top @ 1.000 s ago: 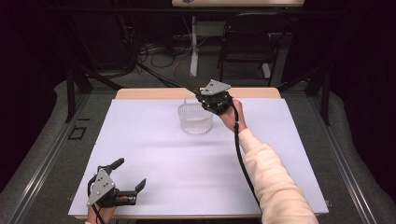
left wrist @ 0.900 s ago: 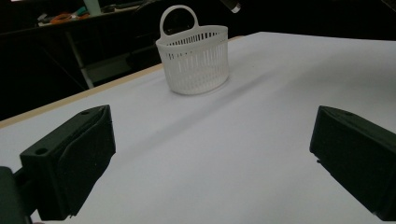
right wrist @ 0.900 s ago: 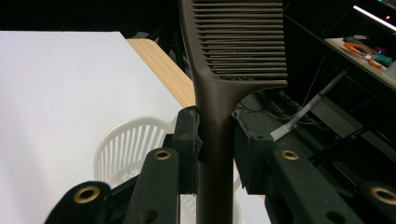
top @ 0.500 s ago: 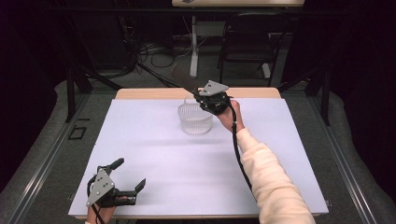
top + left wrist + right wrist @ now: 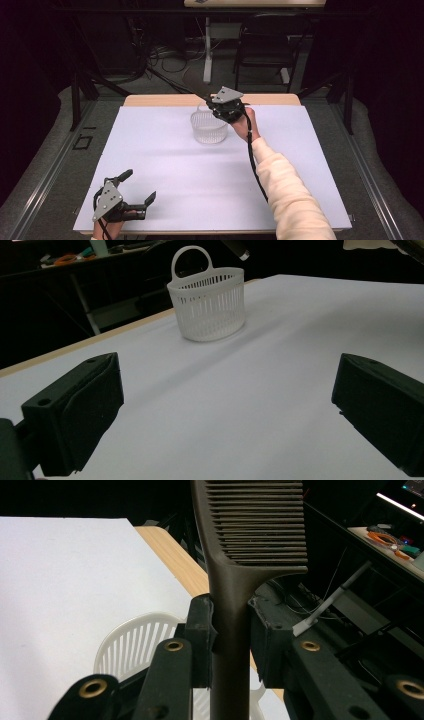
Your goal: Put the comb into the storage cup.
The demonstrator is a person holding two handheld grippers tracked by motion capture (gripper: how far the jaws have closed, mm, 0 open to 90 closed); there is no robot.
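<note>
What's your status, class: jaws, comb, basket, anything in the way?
Right gripper shut on dark comb, held above white basket. Left gripper open, resting near the table edge. Nothing between comb and basket.

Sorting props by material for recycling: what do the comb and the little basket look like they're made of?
The comb looks like moulded plastic, dark and matte: its fine, even teeth and stem are one seamless piece. The basket seems to be white plastic with a slight sheen; its thin slats and loop handle are one moulded piece. Neither can be confirmed by sight alone.
</note>
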